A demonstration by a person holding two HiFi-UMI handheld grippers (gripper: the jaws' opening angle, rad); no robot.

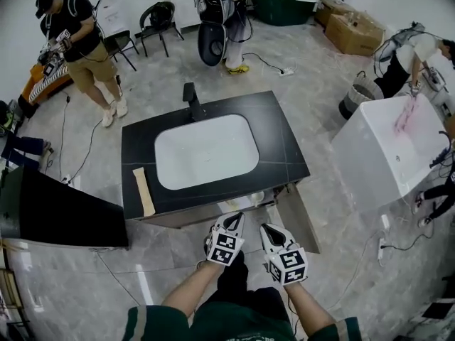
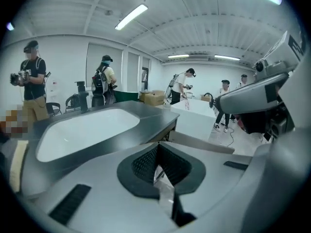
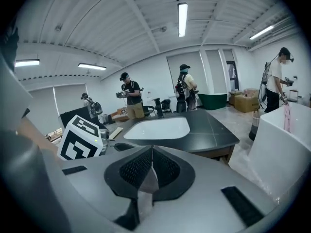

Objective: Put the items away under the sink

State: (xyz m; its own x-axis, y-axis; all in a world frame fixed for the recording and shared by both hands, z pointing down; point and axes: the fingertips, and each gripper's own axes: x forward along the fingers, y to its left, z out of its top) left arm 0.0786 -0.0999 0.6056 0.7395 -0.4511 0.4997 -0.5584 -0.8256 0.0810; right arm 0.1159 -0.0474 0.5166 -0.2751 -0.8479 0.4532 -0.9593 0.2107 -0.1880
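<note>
Both grippers are held side by side, close to the person's body and just before the front edge of the counter [image 1: 284, 148], and neither carries anything. The left gripper [image 2: 156, 148] has its jaws fully together with nothing between them, and the right gripper [image 3: 151, 152] is the same. I judge that they are empty because the items are already inside. The door [image 1: 298, 222] under the sink [image 1: 206, 151] stands open, and a pale thing [image 1: 245, 203] shows in the opening, too small to tell what it is. A beige strip [image 1: 143, 190] lies flat on the counter near its left edge, well apart from both grippers. Whether it belongs to the task I cannot say. The door probably waits to be closed.

The counter is dark and matt, with the white sink in its middle and a black faucet [image 1: 192, 99] at the back. The floor [image 1: 341, 91] is grey marbled tile with cables [image 1: 84, 158] on it. Other people stand around the room, and a white tub [image 1: 384, 148] stands at the right.
</note>
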